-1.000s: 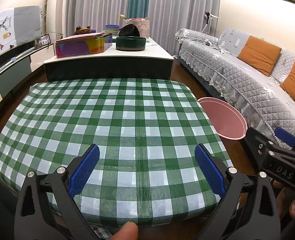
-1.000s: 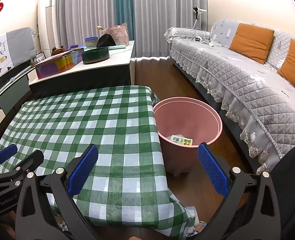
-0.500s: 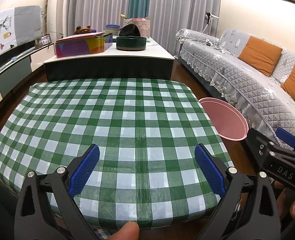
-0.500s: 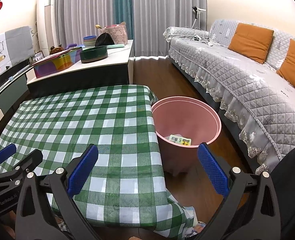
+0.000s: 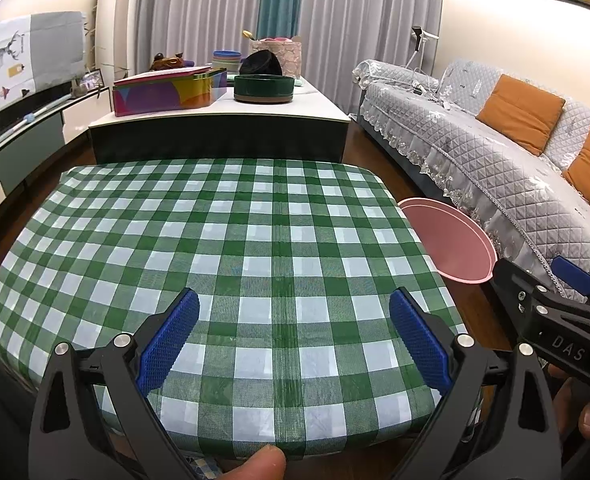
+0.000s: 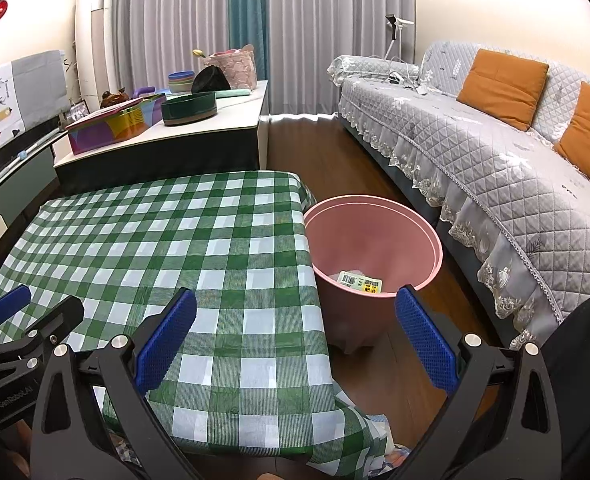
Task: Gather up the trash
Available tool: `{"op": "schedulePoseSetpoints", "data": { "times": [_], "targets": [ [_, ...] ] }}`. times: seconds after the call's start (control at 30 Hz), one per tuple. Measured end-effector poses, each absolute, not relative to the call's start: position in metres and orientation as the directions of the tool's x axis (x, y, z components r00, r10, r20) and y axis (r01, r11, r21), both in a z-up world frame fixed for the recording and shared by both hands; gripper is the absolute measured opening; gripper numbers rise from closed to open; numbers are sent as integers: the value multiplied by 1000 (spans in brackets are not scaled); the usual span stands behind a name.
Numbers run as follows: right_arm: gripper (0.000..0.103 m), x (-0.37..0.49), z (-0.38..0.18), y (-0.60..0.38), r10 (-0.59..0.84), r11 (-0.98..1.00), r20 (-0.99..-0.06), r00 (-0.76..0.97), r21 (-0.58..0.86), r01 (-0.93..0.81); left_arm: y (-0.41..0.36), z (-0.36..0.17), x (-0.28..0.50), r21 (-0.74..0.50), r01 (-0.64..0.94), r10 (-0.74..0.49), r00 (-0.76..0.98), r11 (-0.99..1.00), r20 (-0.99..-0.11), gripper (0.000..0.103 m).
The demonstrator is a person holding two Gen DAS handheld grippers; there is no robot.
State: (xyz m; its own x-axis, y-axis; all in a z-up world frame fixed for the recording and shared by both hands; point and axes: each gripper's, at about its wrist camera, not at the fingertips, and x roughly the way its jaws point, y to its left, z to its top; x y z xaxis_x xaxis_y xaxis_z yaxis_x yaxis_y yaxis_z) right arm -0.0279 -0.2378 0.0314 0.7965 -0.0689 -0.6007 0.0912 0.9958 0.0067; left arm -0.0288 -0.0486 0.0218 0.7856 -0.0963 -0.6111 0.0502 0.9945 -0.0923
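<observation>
The left gripper (image 5: pixel 293 334) hovers over the near part of a table covered by a green-and-white checked tablecloth (image 5: pixel 231 240), its 2 blue-padded fingers (image 5: pixel 167 340) spread wide with nothing between them. A fingertip (image 5: pixel 265 464) of the person shows at the bottom edge of the left wrist view.

The right gripper (image 6: pixel 295 336) is released too, its jaws wide apart and holding nothing; it hangs above the table's right-hand edge, 1 finger over the cloth and the other over the wooden floor (image 6: pixel 319 156).

A pink trash bin (image 6: pixel 399 216) stands on the floor just beside the table's right side, between the table and a grey quilted sofa (image 6: pixel 475 148) with 2 orange cushions (image 6: pixel 503 86). Inside the bin lies a white wrapper with a barcode and a yellow label (image 6: pixel 359 281).

Beyond the table, a low white-topped cabinet (image 5: pixel 319 106) carries a multicoloured box (image 5: pixel 167 94) and a dark green round tin (image 5: pixel 263 88).
</observation>
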Motion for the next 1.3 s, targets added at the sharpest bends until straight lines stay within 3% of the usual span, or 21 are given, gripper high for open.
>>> {"op": "schedulePoseSetpoints", "data": {
  "times": [1.3],
  "targets": [
    [98, -28, 31, -238, -71, 996, -600, 797, 5, 93, -46, 21, -26, -84, 37, -82, 780, 996, -620, 93]
  ]
}}
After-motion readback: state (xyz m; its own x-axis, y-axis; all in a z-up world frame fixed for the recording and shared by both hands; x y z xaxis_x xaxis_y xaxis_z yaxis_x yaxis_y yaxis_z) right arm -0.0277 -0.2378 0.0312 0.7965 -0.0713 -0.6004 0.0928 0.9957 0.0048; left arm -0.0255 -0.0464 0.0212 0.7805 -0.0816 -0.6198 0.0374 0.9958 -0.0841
